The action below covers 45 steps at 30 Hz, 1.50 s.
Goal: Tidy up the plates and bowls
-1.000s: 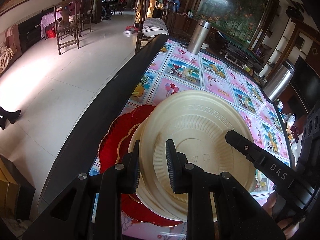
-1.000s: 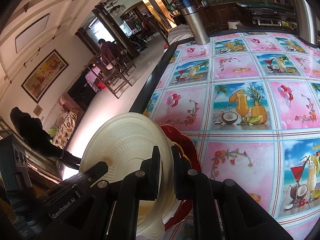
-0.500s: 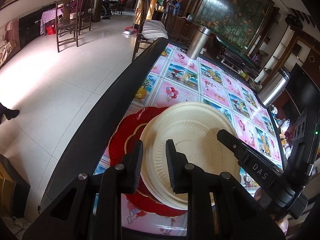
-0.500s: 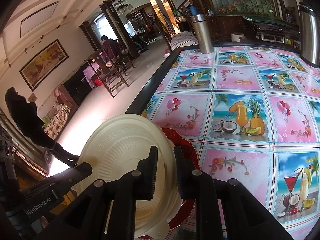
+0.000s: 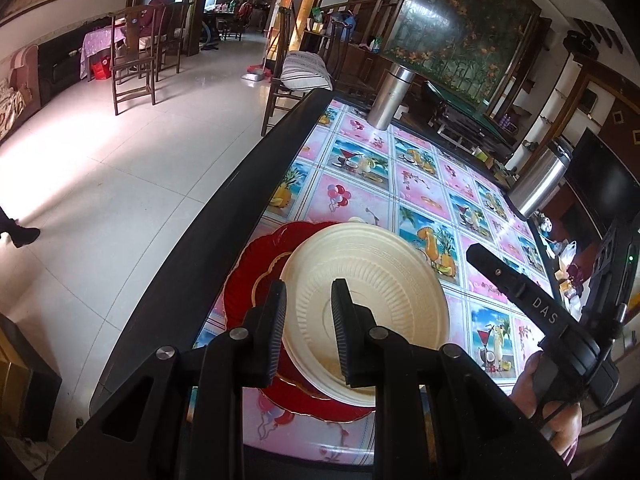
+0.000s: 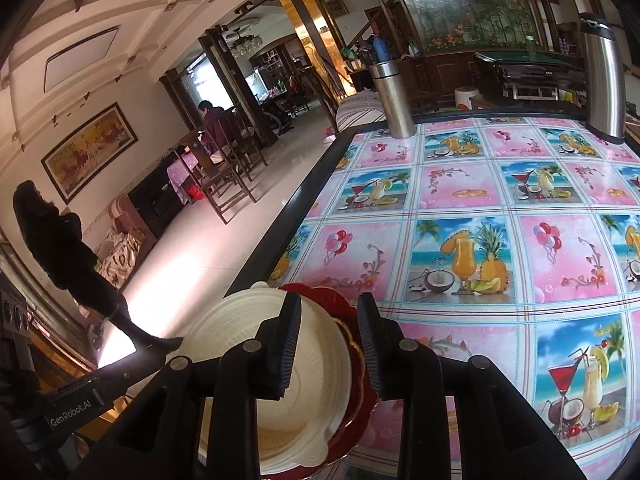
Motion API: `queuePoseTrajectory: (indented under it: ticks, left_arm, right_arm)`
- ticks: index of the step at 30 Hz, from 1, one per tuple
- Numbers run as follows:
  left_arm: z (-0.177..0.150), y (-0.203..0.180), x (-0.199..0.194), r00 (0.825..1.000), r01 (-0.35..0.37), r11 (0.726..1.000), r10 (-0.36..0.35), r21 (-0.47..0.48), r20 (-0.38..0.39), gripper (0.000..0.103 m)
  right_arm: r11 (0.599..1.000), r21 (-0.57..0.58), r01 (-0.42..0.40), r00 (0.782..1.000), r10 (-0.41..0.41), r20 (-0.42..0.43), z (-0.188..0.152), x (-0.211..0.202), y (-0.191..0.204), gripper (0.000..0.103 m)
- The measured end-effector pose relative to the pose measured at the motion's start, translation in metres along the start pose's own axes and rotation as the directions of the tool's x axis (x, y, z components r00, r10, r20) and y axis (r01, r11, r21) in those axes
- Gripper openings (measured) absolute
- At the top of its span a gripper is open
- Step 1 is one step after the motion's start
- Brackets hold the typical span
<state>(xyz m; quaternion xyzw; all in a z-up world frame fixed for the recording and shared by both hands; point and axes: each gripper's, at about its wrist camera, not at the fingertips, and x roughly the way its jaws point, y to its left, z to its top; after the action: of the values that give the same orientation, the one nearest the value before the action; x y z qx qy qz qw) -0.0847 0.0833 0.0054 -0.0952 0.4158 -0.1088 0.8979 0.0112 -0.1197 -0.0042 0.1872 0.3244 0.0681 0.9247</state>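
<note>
A cream bowl rests on a red scalloped plate near the table's left front edge. My left gripper is above the bowl's near left rim with its jaws parted and nothing between them. My right gripper is open over the right rim of the same bowl and the red plate, not gripping it. The right gripper's black body shows at the right of the left wrist view.
The table has a dark frame and a pink fruit-print cloth. Two steel flasks stand far back. A person stands on the tiled floor to the left; chairs stand beyond.
Both grippers opened and let go of the cream bowl. They pulled back and up, and the bowl now lies flatter on the red plate.
</note>
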Motion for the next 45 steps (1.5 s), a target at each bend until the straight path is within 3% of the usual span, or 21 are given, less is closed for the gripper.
queuePoseTrajectory:
  ticks: [5,9,14,17,25,31,45]
  left_arm:
    - [-0.003,-0.020,-0.006,1.000,0.001,0.999,-0.002,0.042,0.016,0.022]
    - [-0.006,-0.037,-0.010,0.999,0.010,0.998,-0.012,0.065,0.036,0.044]
    - [-0.013,-0.074,-0.008,0.998,0.045,0.991,-0.049,0.130,0.029,0.046]
    - [-0.020,-0.099,-0.004,0.997,0.071,0.980,-0.074,0.185,0.008,0.056]
    - [-0.037,-0.145,0.004,0.997,0.074,0.958,-0.074,0.277,-0.012,0.058]
    - [-0.041,-0.147,-0.002,0.999,0.024,0.957,-0.034,0.290,0.027,0.058]
    - [-0.042,-0.116,-0.013,0.996,-0.035,0.968,0.013,0.248,0.087,0.058]
  right_arm:
    - [0.997,0.070,0.034,0.999,-0.036,0.026,0.005,-0.014,-0.039,0.035]
    - [0.991,0.115,0.072,0.997,-0.076,0.031,0.003,-0.025,-0.073,0.036]
    - [0.980,0.136,0.148,0.987,-0.155,0.044,-0.003,-0.043,-0.115,0.037]
    - [0.969,0.154,0.192,0.978,-0.203,0.056,-0.007,-0.058,-0.141,0.038]
    - [0.946,0.204,0.254,0.960,-0.272,0.065,-0.025,-0.094,-0.192,0.040]
    - [0.953,0.195,0.234,0.964,-0.254,0.083,-0.028,-0.108,-0.191,0.040]
    - [0.987,0.064,0.146,0.985,-0.151,0.083,-0.035,-0.099,-0.119,0.040]
